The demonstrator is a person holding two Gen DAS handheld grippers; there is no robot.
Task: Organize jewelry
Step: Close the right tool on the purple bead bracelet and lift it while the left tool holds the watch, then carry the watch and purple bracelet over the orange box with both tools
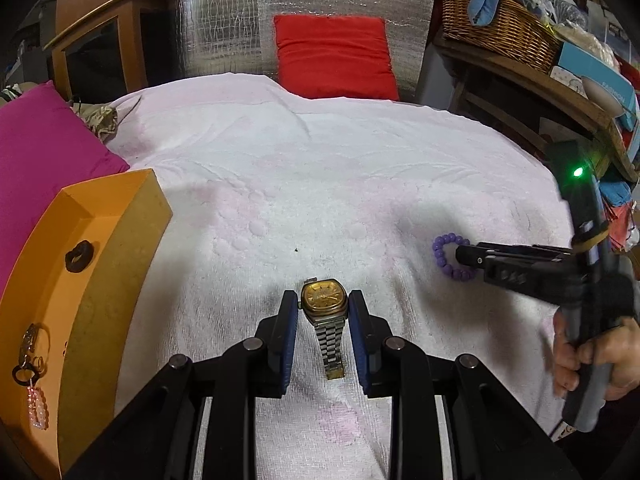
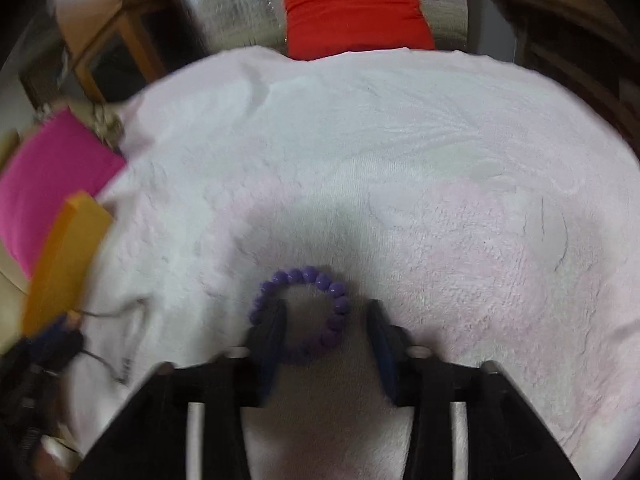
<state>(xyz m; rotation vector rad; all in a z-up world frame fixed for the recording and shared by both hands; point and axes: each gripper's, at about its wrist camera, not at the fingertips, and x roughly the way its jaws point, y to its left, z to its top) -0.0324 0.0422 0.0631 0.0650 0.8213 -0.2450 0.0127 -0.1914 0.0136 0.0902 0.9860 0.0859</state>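
we had the left gripper (image 1: 324, 304) closed on the gold wristwatch (image 1: 324, 300), its blue pads pressed to either side of the case while the metal strap trailed back between the fingers over the white towel (image 1: 320, 160). to our left stood the orange box (image 1: 100, 216), holding a dark ring-shaped piece (image 1: 79, 256) and, nearer us, a keychain with pink beads (image 1: 34, 376). the right gripper (image 2: 326, 314) stood partly open over the purple bead bracelet (image 2: 304, 312); its left finger lay across the loop's left side and the right finger stood just outside the beads, so nothing was clamped and the bracelet lay on the towel. from the left wrist view we saw that gripper reaching in from the right, held by a hand (image 1: 592, 356), its tips at the bracelet. a magenta cushion (image 1: 44, 152) lay beyond the box, a red cushion (image 1: 334, 56) at the far edge of the towel, and a wicker basket (image 1: 496, 28) on a shelf to the right.
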